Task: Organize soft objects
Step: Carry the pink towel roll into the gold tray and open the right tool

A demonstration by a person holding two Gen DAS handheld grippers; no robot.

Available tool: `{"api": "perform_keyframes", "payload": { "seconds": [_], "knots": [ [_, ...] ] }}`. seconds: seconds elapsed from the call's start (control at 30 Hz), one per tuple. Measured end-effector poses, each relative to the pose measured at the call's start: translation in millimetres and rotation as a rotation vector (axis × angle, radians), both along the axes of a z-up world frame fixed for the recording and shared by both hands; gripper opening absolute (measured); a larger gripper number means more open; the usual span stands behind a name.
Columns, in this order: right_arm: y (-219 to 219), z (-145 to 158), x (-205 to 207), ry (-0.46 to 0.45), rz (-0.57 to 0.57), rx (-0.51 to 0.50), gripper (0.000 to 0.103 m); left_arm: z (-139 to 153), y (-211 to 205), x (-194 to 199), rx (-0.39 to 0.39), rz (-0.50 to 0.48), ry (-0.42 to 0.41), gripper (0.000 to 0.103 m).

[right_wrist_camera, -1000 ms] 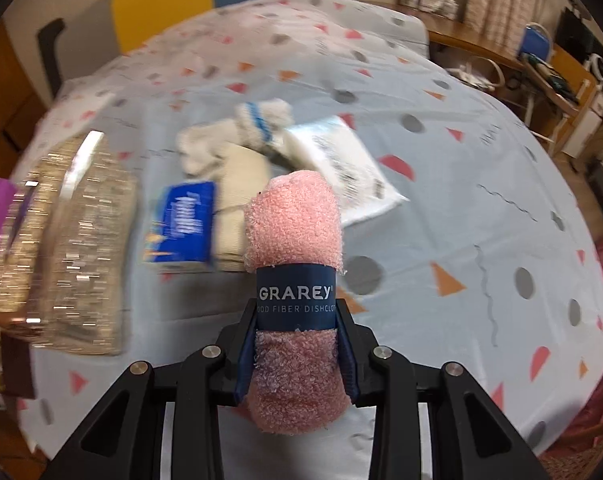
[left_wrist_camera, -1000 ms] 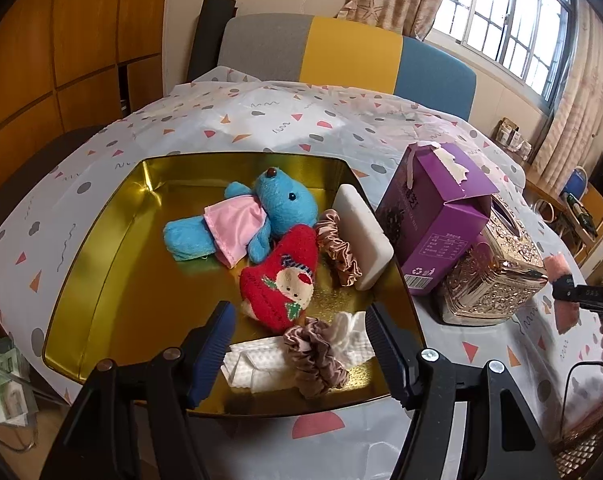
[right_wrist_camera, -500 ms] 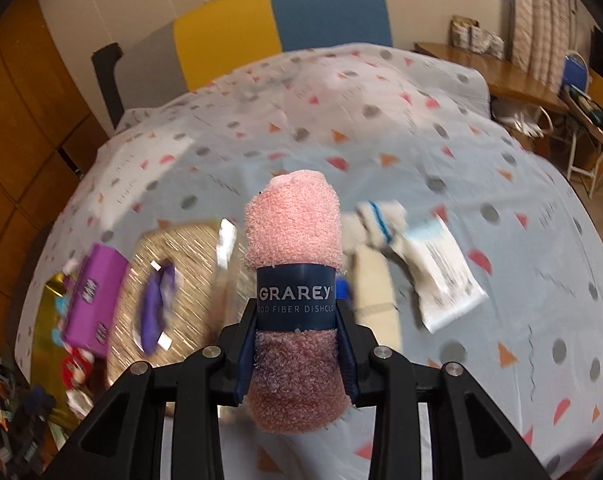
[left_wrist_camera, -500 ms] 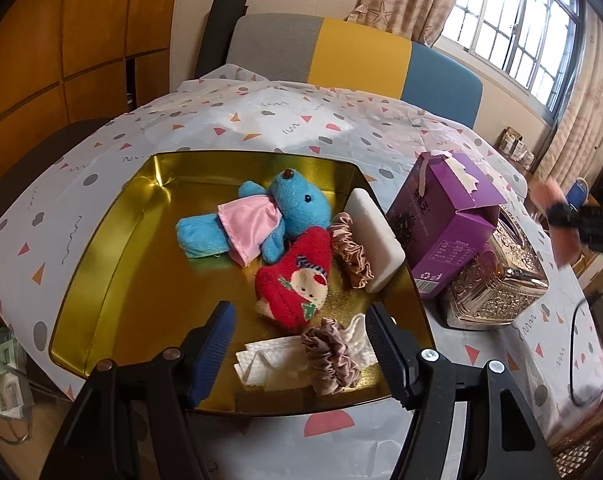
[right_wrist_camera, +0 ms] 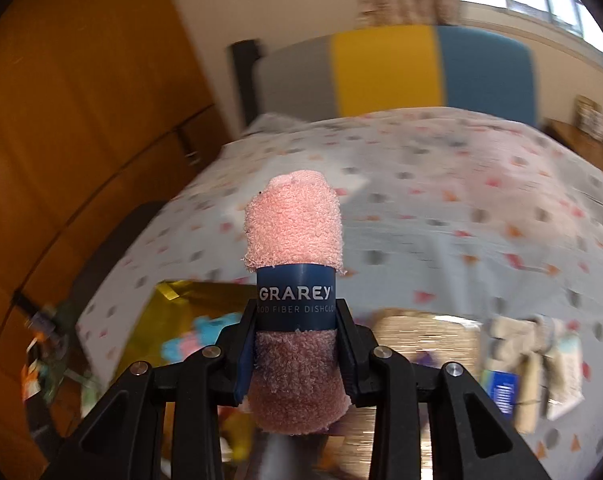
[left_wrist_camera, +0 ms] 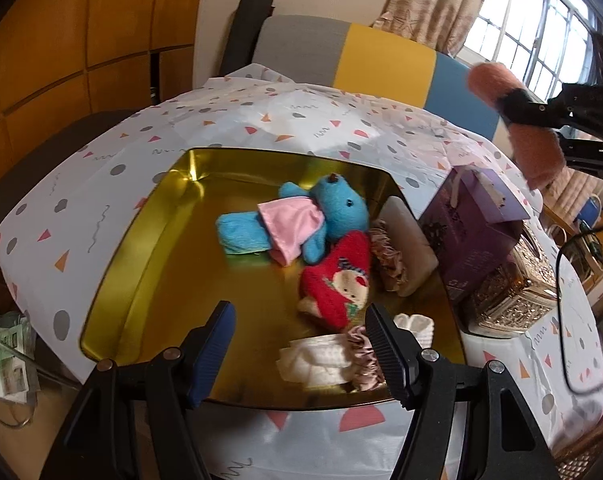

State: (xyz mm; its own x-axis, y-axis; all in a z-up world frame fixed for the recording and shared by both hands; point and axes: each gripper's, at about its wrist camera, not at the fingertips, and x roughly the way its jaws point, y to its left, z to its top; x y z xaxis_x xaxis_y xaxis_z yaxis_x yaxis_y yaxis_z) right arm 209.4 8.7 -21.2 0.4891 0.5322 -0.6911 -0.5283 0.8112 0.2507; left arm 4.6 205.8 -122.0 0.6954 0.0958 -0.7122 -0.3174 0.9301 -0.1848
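My right gripper [right_wrist_camera: 297, 354] clamps the rolled pink cloth [right_wrist_camera: 295, 220] at its paper band, high over the table beside the gold tray [left_wrist_camera: 141, 240]. It looks light and squashy, so the band is the firm spot. My left gripper [left_wrist_camera: 299, 344] hangs open, empty, over the tray.

bare gold floor [left_wrist_camera: 173, 280] along tray's left edge and far-left corner, open from above. right edge crowded by toys [left_wrist_camera: 333, 220] and scrunchies [left_wrist_camera: 389, 260]; purple box [left_wrist_camera: 473, 232] walling that side.
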Motion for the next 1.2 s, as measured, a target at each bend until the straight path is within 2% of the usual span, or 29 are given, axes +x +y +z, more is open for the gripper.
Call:
{"api": "perform_keyframes", "payload": {
  "seconds": [0.1,0.33,0.47,0.63,0.77,0.9,1.2],
  "knots": [
    [41.9,-12.8,-21.0,0.044,0.158,-0.014,0.034,1.3,10.1,-6.2,-0.003,0.032,-0.006,0.068],
    [116.4,-78.9,-66.0,0.14,0.404,-0.192,0.034,-1.5,32.4,-18.7,-0.016,0.099,-0.003,0.068],
    [144.2,-119.4,-70.6,0.193,0.437,-0.264,0.034,-4.5,36.2,-19.9,-0.021,0.109,0.004,0.068],
    [149.7,-152.2,-60.3,0.205,0.379,-0.356,0.034,-5.0,32.4,-17.3,-0.014,0.091,0.008,0.068],
    [149.6,-150.1,-58.6,0.149,0.344,-0.376,0.037,-4.3,27.9,-15.3,-0.006,0.075,0.01,0.068],
    [136.7,-138.1,-57.1,0.157,0.336,-0.311,0.045,-1.8,24.5,-15.2,0.006,0.069,0.005,0.07],
    [115.1,-108.7,-71.5,0.068,0.298,-0.26,0.046,7.2,16.9,-17.3,0.033,0.052,-0.015,0.07]
  ]
}}
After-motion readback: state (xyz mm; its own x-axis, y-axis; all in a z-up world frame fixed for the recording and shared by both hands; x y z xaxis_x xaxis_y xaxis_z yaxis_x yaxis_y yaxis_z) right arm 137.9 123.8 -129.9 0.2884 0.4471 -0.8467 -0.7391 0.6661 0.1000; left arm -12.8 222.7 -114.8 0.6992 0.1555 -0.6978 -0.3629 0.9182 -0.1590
